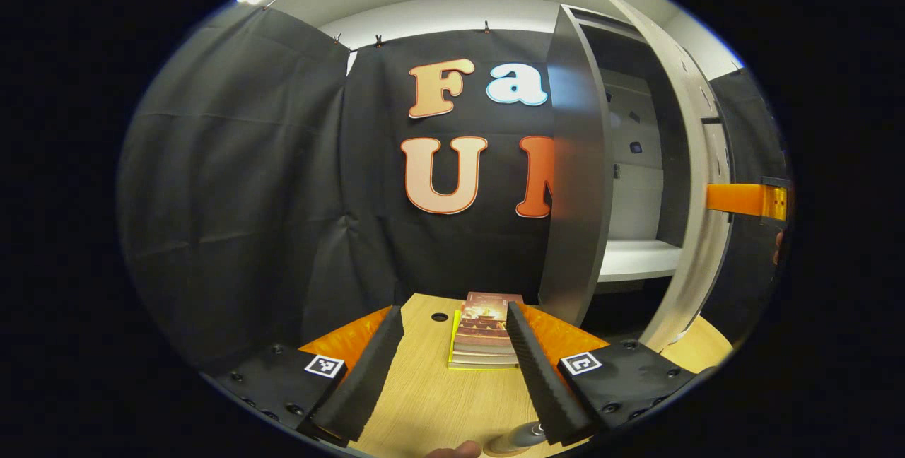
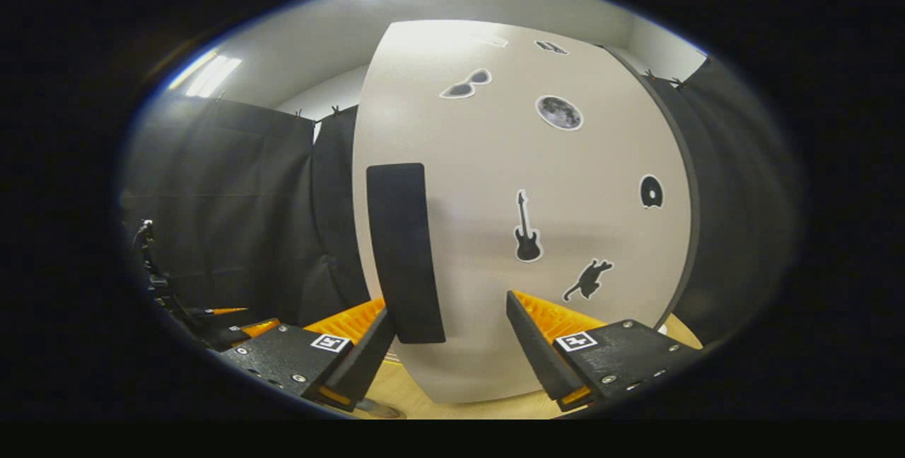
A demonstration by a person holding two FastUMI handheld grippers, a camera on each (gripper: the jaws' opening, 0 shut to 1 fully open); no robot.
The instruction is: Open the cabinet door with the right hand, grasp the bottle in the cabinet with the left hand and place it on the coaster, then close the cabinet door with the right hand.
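In the left gripper view, the cabinet (image 1: 576, 182) stands at the right with its white door (image 1: 696, 182) swung open. Its white shelf (image 1: 636, 259) looks bare. My left gripper (image 1: 452, 313) is open over the wooden table with nothing between its fingers. A grey rounded object (image 1: 520, 437) lies at the bottom edge by the right finger; I cannot tell what it is. An orange finger of my right gripper (image 1: 742, 198) reaches the door's outer side. In the right gripper view, the right gripper (image 2: 449, 306) is open, facing the door (image 2: 565, 182). The black handle (image 2: 403, 253) hangs just inside its left finger.
A stack of books (image 1: 488, 334) lies on the wooden table (image 1: 431, 394) ahead of the left gripper, near a cable hole (image 1: 439, 316). Stickers dot the door's face, among them a guitar (image 2: 526, 228). Dark gear (image 2: 162, 288) stands at the far left of the right gripper view.
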